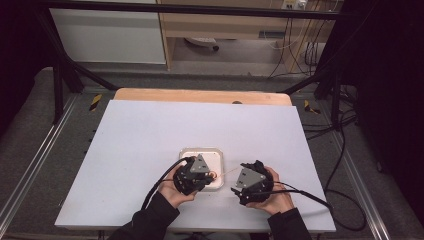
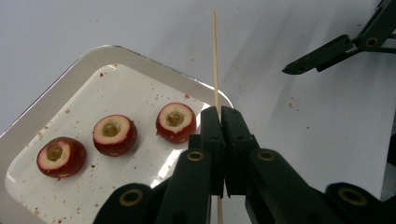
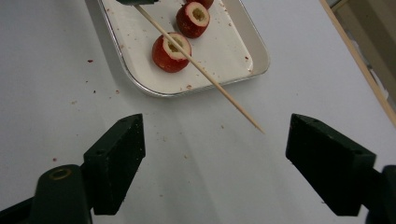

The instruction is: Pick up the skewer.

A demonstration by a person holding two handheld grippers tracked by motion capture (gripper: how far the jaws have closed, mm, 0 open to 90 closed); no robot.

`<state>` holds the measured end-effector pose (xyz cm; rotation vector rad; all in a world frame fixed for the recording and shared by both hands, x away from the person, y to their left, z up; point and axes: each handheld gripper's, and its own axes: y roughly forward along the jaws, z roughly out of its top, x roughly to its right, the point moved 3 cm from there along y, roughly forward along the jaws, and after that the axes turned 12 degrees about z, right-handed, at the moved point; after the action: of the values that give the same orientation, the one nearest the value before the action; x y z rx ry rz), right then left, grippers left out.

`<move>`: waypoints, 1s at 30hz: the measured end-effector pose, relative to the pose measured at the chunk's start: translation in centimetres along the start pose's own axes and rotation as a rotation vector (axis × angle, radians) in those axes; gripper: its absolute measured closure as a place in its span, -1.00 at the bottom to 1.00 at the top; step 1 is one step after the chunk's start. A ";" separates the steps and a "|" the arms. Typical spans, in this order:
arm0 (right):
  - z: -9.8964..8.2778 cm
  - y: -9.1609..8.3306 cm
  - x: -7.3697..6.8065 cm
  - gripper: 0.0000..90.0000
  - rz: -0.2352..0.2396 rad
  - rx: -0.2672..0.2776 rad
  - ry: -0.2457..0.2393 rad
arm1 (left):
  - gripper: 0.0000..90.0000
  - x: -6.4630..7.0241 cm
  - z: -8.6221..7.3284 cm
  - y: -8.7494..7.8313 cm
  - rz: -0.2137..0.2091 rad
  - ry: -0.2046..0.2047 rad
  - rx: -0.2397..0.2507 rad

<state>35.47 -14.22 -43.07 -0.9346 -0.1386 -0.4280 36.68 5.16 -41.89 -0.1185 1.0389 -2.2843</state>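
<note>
Left tool (image 2: 219,122) is clamped tight on a wooden skewer (image 2: 215,60); the stick runs up between the closed jaws and its tip points out over the white tabletop (image 1: 150,130), past the edge of the tray (image 2: 51,88). Right tool (image 3: 215,161) is wide open with nothing between the jaws; the skewer tip (image 3: 254,127) sits ahead of the gap, clear of both pads.

Three cored red fruit pieces lie in a row on the tray: nearest the skewer (image 2: 176,121), middle (image 2: 114,134), far (image 2: 60,156). All are untouched by either tool.

Likely step: one fruit piece is to be picked by the right tool and threaded on.

- Skewer should be kept steady and level, grip not loosened.
- Fruit is best taken across its red sides, so the cored centre is left free.
- Cored hole should be lined up with the tip before pushing; light squeeze only, the flesh looks soft.
- Tray may slide on the tabletop if pushed sideways.

No brand, label or writing can be read.
</note>
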 end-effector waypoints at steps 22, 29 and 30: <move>-0.3 0.7 -1.0 0.19 0.023 -0.097 -0.350 | 0.96 2.5 2.1 1.8 -0.051 0.090 -0.044; -0.4 0.7 -1.4 0.42 0.063 -0.115 -0.439 | 0.96 3.0 2.3 1.8 -0.064 0.117 -0.049; -0.4 0.8 -1.5 0.45 0.064 -0.121 -0.449 | 0.96 3.1 2.4 1.8 -0.065 0.120 -0.049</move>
<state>34.42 -13.75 -44.33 -1.1412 -0.4940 -0.1628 35.89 0.95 -42.06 -0.0357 1.1683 -2.3488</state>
